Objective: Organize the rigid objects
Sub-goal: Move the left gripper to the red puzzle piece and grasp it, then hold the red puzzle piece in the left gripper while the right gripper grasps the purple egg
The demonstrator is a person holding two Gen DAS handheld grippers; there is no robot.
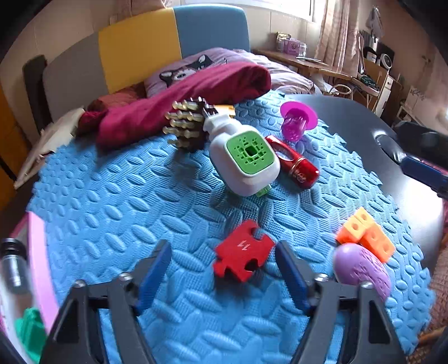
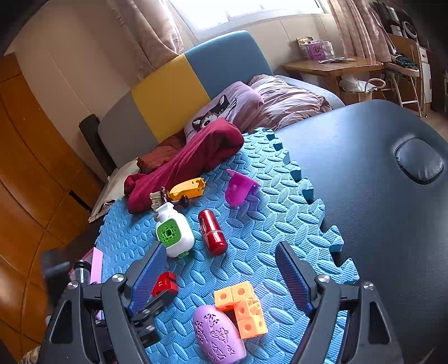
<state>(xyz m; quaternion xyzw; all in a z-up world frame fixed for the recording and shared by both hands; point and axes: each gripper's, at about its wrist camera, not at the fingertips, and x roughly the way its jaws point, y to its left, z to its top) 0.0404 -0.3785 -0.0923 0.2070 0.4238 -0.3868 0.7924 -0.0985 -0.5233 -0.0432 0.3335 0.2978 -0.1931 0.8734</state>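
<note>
Blue foam mat (image 1: 112, 196): red puzzle piece (image 1: 243, 259) between left gripper (image 1: 222, 268) fingers, nearer right one.

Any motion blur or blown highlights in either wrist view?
Left wrist: motion smear, worst at the left edge on the pink box; red puzzle piece soft. Right wrist: sharp, purple egg pattern crisp. Window blown out in both views; both have fisheye bending.

Red puzzle piece (image 1: 243, 261) lies flat on the blue foam mat (image 1: 112, 196).
</note>
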